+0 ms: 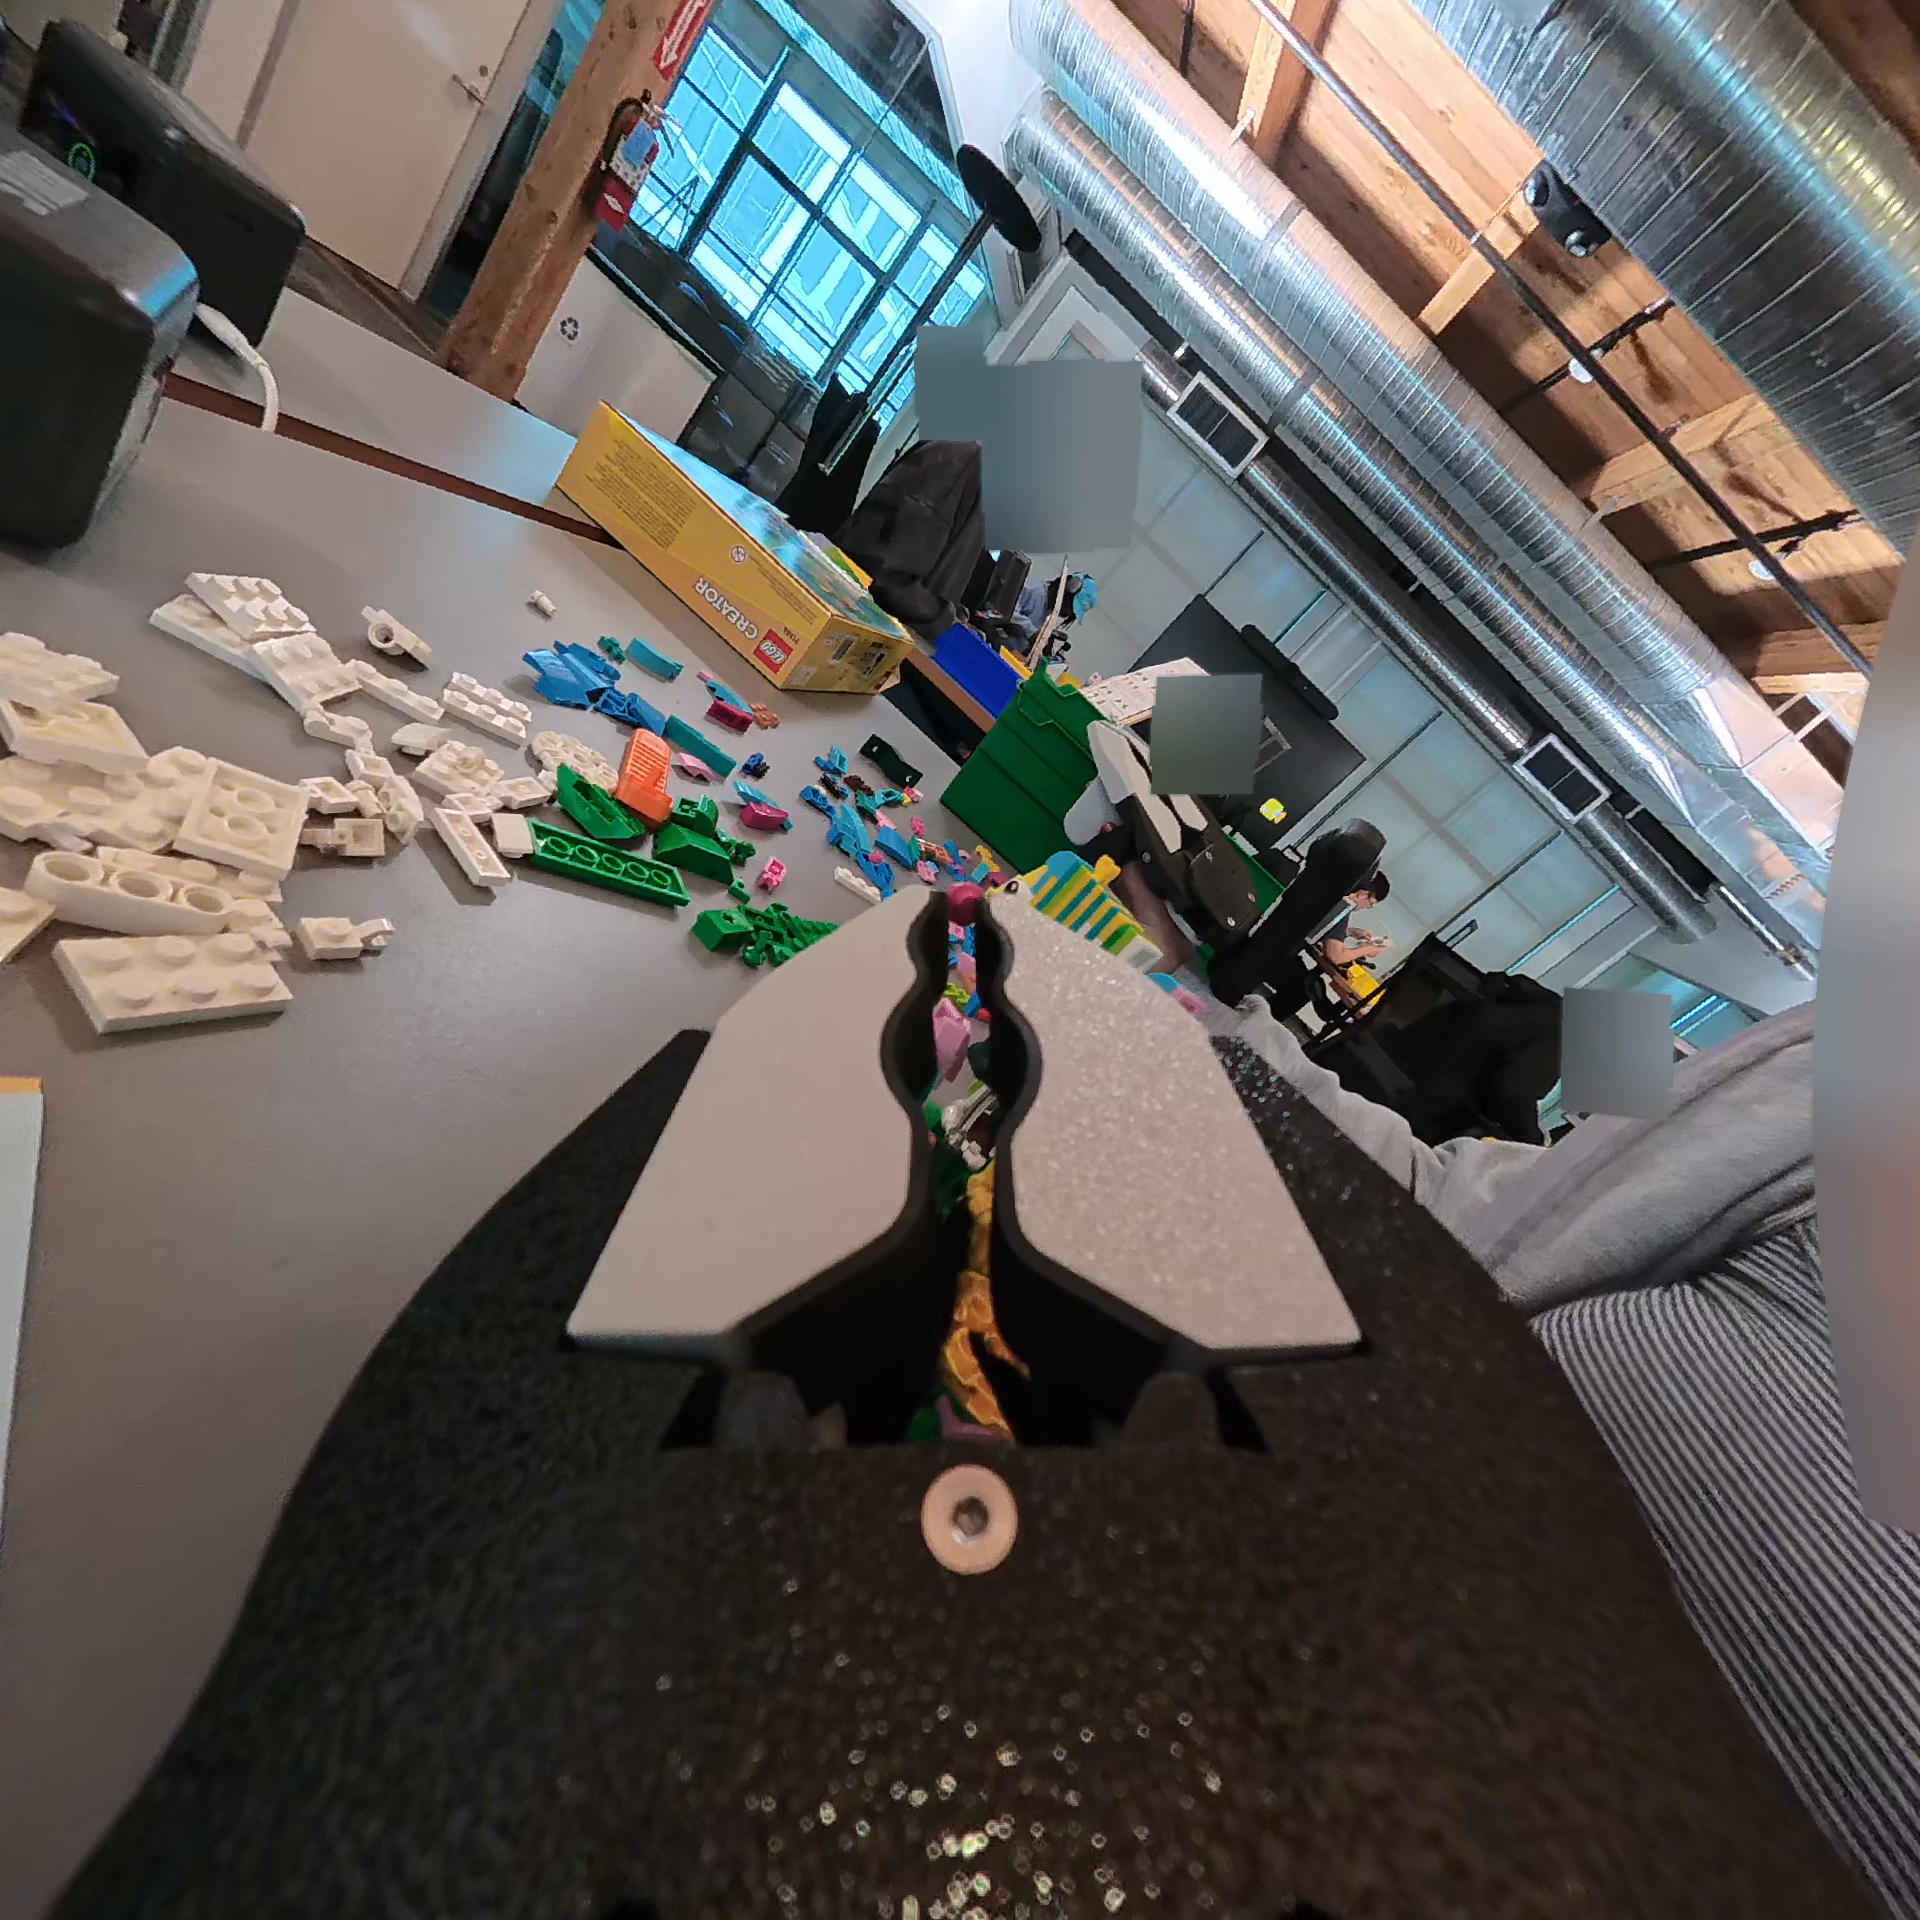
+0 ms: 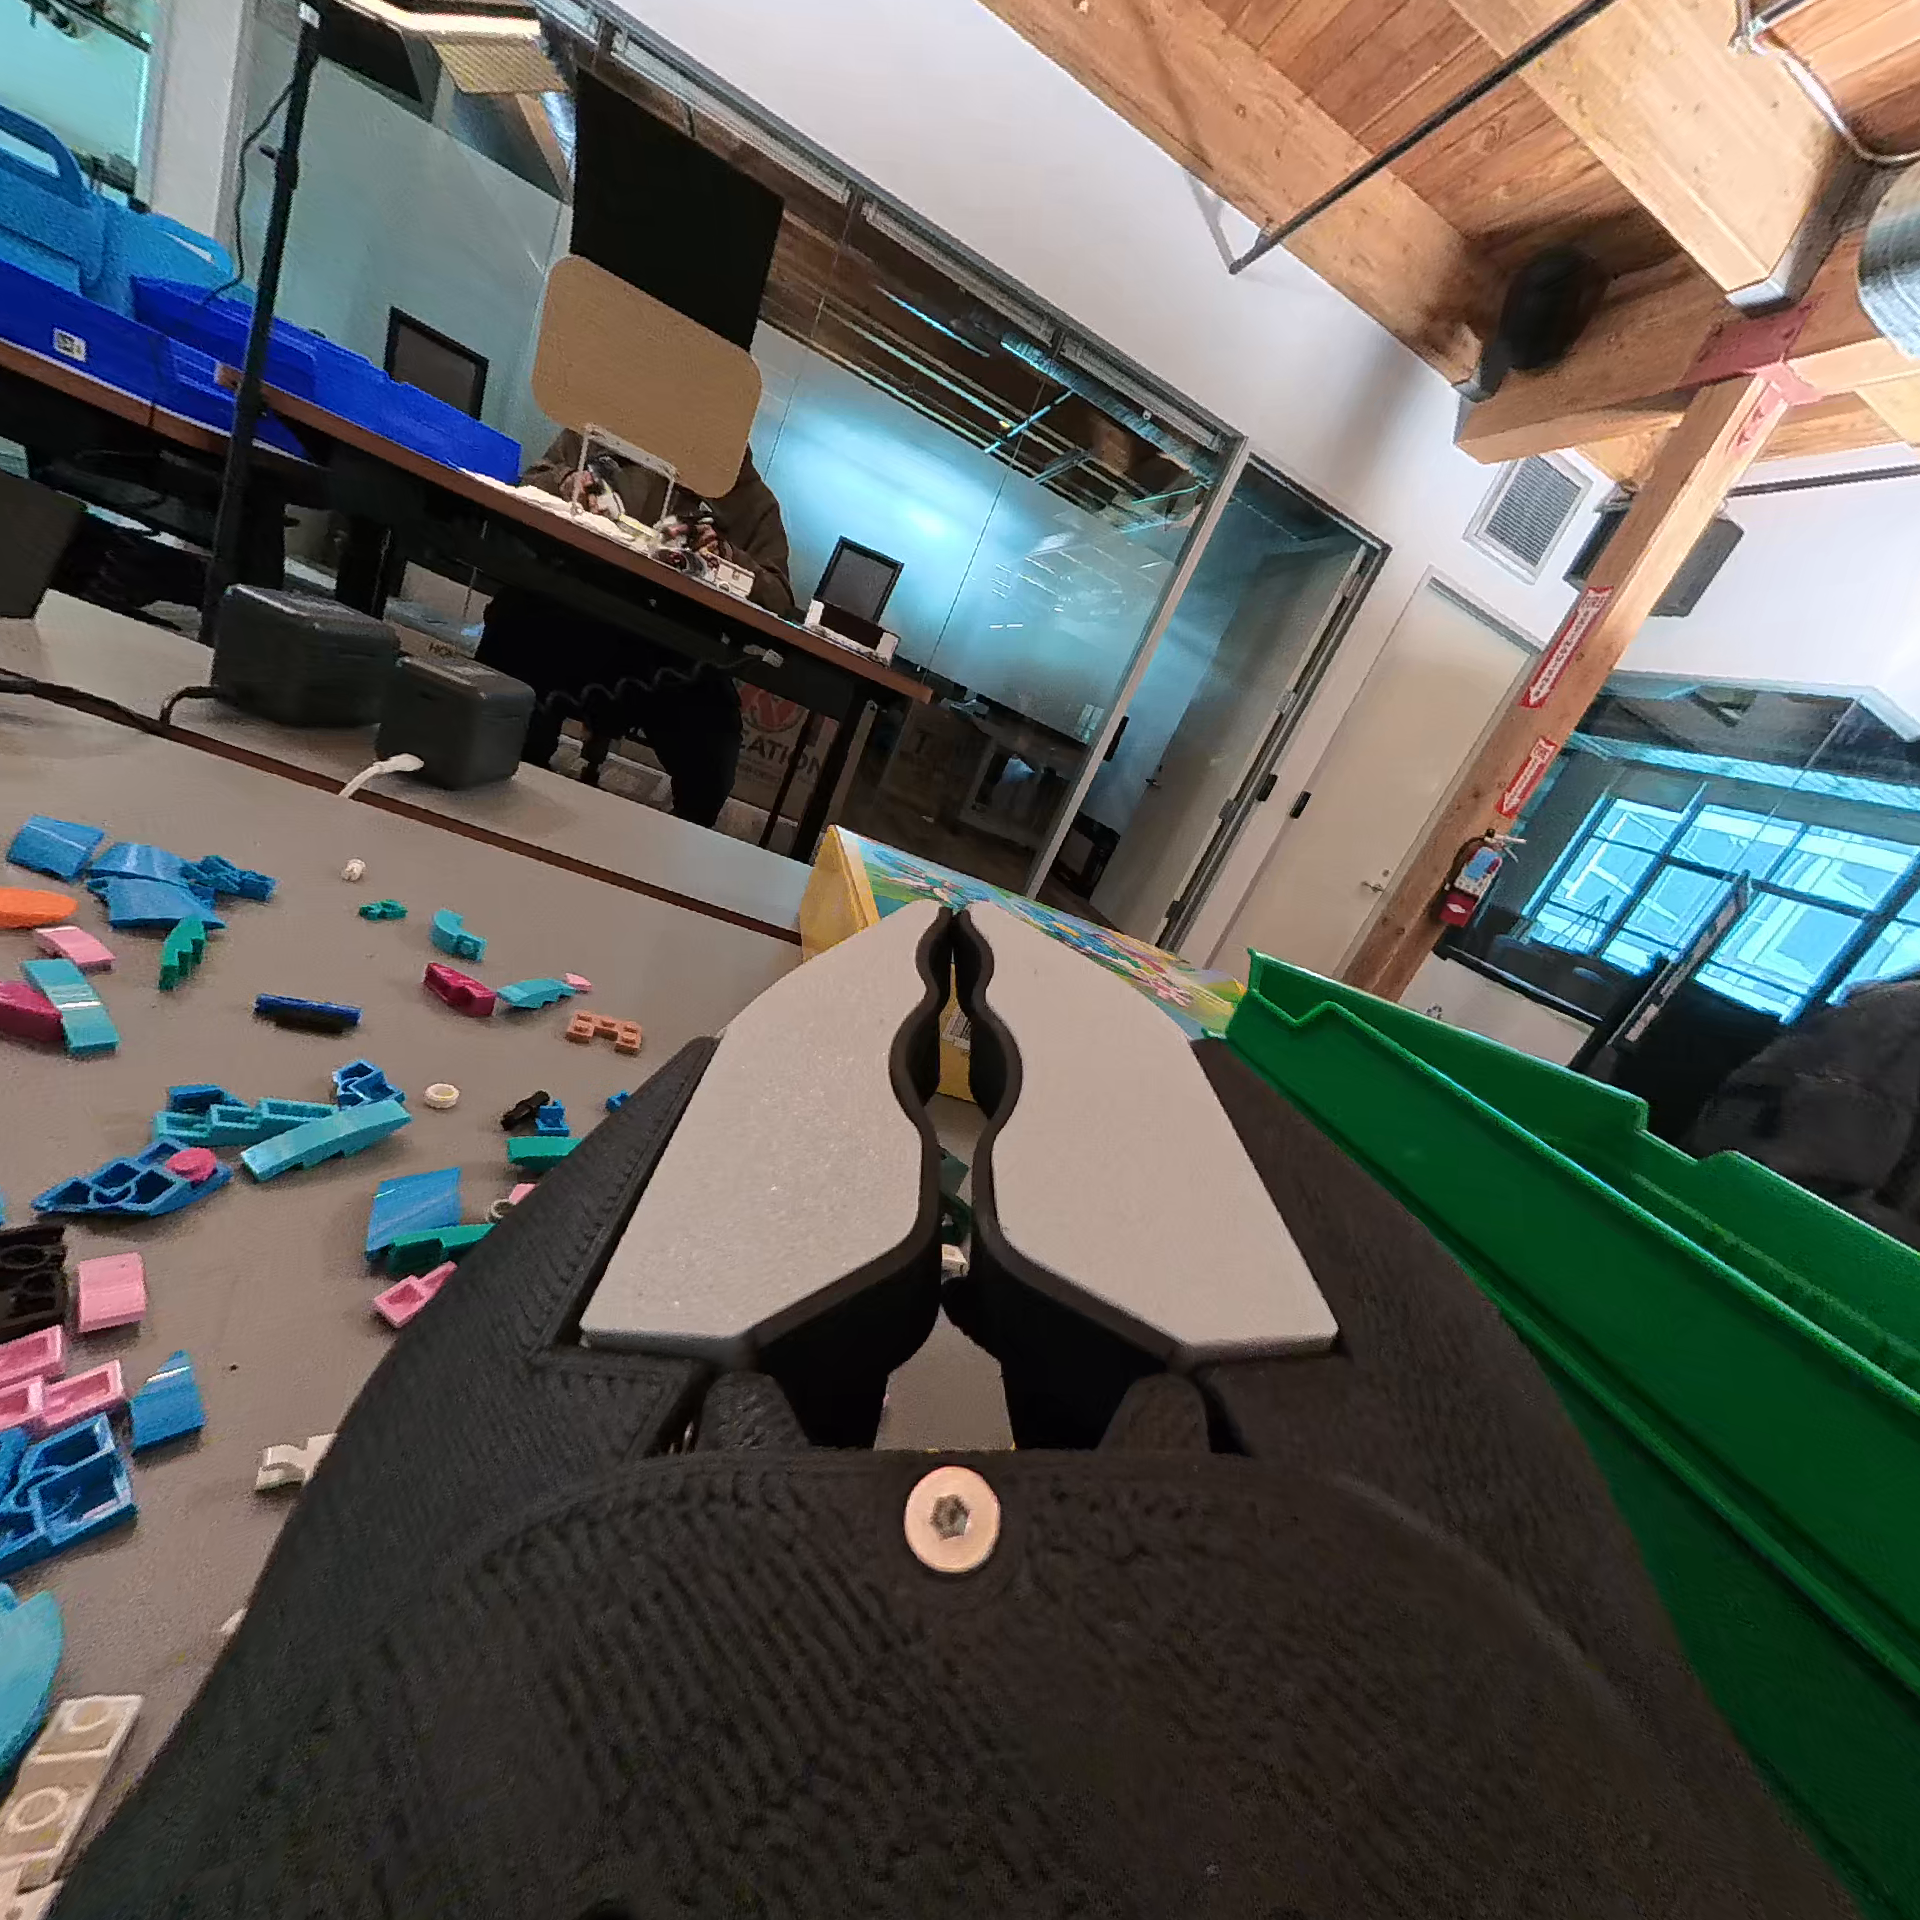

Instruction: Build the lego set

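Early stage, by appearance: loose lego pieces sorted by colour across the table (image 1: 312, 1143), white pieces (image 1: 156, 810) apart from green pieces (image 1: 623, 831) and blue pieces (image 2: 156, 1164); no finished model visible. Left gripper (image 1: 966, 914) nearly closed, contents unclear; right gripper (image 2: 954, 920) closed, apparently empty, beside a green bin (image 2: 1558, 1299).

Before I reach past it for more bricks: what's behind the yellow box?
Behind the yellow box the grey table ends; a green bin sits beyond its right end. Anything directly behind is hidden.
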`<state>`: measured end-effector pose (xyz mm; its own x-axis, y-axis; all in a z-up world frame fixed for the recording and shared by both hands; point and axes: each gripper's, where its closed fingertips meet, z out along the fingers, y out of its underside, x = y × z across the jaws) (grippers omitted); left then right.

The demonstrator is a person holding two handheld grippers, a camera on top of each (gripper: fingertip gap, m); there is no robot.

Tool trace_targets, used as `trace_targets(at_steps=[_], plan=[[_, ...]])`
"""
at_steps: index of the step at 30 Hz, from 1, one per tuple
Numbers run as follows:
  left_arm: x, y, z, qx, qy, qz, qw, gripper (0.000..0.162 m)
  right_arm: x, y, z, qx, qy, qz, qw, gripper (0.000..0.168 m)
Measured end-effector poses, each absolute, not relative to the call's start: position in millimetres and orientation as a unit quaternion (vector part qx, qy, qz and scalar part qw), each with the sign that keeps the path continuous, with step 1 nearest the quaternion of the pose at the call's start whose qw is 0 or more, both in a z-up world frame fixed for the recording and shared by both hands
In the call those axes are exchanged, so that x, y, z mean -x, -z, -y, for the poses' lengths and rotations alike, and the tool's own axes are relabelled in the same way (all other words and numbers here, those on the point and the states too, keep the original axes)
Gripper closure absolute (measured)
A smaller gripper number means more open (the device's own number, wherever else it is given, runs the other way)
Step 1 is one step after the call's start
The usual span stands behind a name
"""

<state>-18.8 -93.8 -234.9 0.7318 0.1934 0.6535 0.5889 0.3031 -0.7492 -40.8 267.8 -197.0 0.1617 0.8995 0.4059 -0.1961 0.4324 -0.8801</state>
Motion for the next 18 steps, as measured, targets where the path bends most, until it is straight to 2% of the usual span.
trace_targets(at_steps=[18], plan=[[18.4,233.5,95.2,0.570,0.138,0.338,0.736,0.158,40.5,195.9,-265.0,0.344,-0.409,0.507,0.676,0.168]])
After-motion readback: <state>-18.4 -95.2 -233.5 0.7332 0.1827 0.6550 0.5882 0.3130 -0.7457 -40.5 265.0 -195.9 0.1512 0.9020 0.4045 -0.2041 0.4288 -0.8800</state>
